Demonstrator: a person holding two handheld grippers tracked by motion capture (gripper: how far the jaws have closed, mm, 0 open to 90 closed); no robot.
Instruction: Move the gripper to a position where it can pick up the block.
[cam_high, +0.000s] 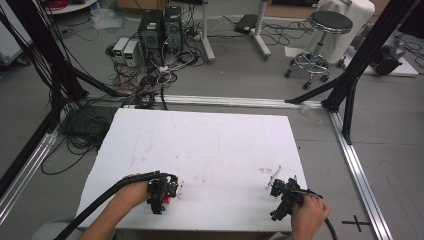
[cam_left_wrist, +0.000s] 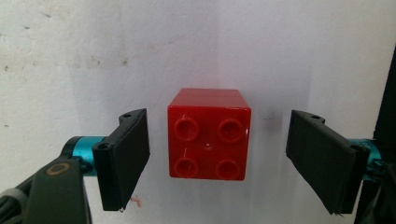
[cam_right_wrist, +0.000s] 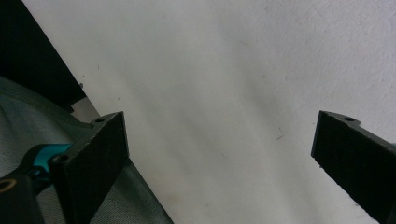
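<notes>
A: Big white table (cam_high: 200, 145) in the high view, a matte, scuffed board with faint pencil marks and square corners, and grey floor on every side. The far half toward twelve o'clock is bare; both tools sit near the edge at six o'clock.

B: Beyond it at twelve, an aluminium rail (cam_high: 235, 101) runs across the floor, with computer towers (cam_high: 160, 27) and tangled cables behind. A round black stool (cam_high: 325, 40) on a chrome base stands at about one o'clock.

A: Now the hands. The left hand (cam_high: 131, 192) holds the left gripper (cam_high: 161, 192) at about seven o'clock, just inside the near edge, with its ribbed black cable (cam_high: 100, 202) trailing off.

B: The left gripper view shows its jaws spread wide, flat black pads with teal fittings behind them. Between them sits a red brick (cam_left_wrist: 208, 134), glossy plastic, four round studs up, resting on the table with a gap on both sides.

A: The right hand (cam_high: 307, 215) holds the right gripper (cam_high: 282, 192) at five o'clock, close to the corner.

B: Its jaws are also wide apart, over bare white surface, with the table's edge cutting diagonally at lower left.
</notes>
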